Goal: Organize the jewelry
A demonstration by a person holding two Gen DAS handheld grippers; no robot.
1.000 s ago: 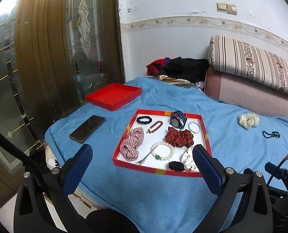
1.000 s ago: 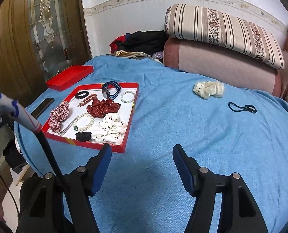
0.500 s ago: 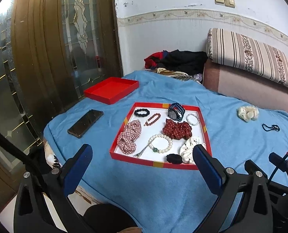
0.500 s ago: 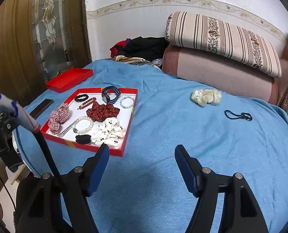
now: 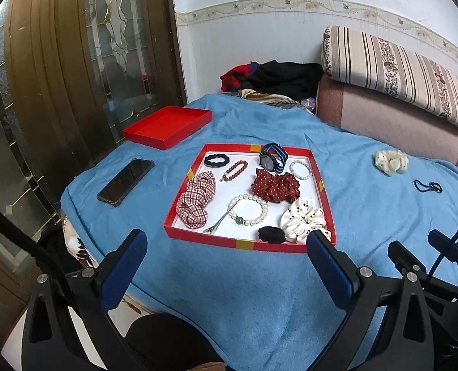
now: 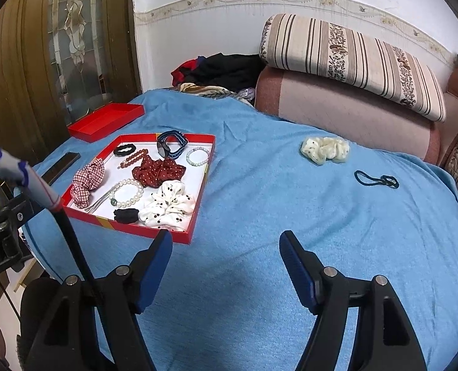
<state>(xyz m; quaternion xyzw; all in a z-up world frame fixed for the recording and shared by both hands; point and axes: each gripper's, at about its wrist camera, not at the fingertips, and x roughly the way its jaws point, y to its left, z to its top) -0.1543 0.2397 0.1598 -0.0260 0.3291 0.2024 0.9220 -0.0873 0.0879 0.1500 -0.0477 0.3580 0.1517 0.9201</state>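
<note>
Phone [image 5: 125, 181]: I see it dark and flat on the blue bed cover [image 5: 383, 216], left of centre in the left wrist view.
Red lid [image 5: 168, 127]: upper left of centre, open side up, apart from the tray.
Red tray [image 5: 247, 243]: mid-frame on the bed; it holds a plaid scrunchie [image 5: 196, 198] at its left, a pearl bracelet [image 5: 248, 209] in the middle, a dotted red scrunchie [image 5: 275, 187], a watch [image 5: 272, 157] at the far rim and a white dotted scrunchie [image 5: 303, 219] at its right.
Left gripper [image 5: 225, 255]: I have its jaws spread wide at the bottom of the frame, nothing between them, just short of the tray's near rim.
Right gripper [image 6: 225, 258]: its jaws have just been opening; they stand wide over bare cover, holding nothing.
Cream scrunchie [image 6: 324, 150]: loose on the bed, right of centre in the right wrist view.
Dark hair tie [image 6: 375, 180]: further right, well apart from the tray.
</note>
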